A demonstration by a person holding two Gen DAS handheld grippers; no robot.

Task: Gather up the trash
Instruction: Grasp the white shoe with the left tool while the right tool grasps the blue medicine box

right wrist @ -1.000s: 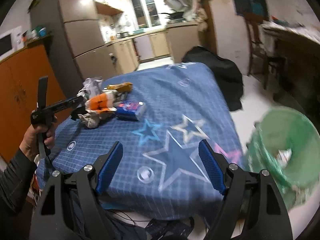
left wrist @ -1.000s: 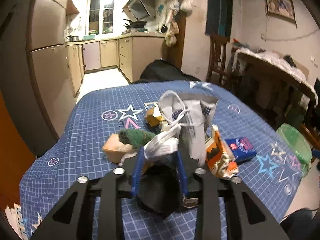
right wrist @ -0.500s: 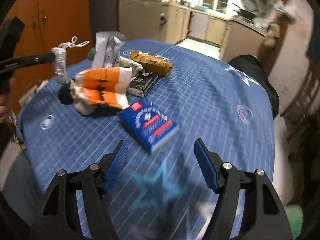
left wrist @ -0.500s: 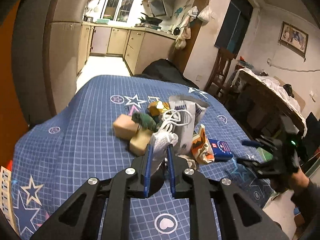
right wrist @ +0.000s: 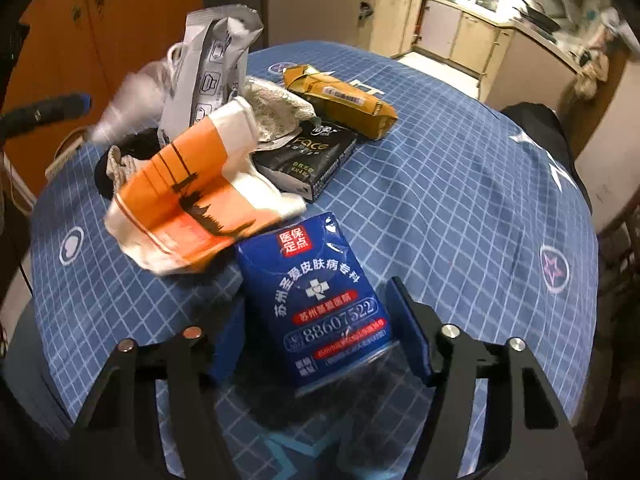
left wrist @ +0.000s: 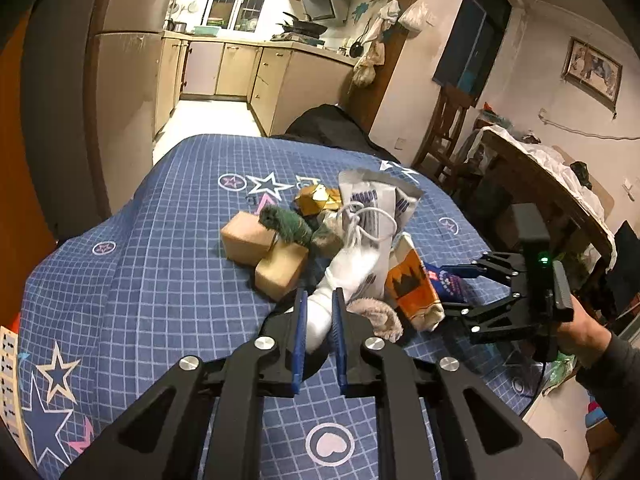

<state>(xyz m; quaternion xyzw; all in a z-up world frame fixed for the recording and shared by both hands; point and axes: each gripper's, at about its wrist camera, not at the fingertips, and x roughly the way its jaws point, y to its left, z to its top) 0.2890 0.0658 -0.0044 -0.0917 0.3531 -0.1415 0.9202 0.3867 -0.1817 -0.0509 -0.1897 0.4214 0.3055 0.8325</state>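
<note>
The step in hand is picking up litter from the heap on the blue checked surface [left wrist: 160,280], one piece per tool. The left gripper [left wrist: 319,320] has its jaws closed tight on a white wad of cloth with a looped cord [left wrist: 344,276], which juts forward from between them toward the rest of the pile. The right gripper [right wrist: 320,328] is spread wide, its jaws standing either side of a blue tissue pack [right wrist: 316,300] that lies on the surface between them, not yet pinched. Just ahead of those jaws sits an orange-and-white wrapper [right wrist: 188,196], with a black box [right wrist: 308,156] beyond (a bin is not in view). The right jaws probably need to close on the pack next, then lift. In the left view, the right hand [left wrist: 576,328] holds its tool low and roughly level.
</note>
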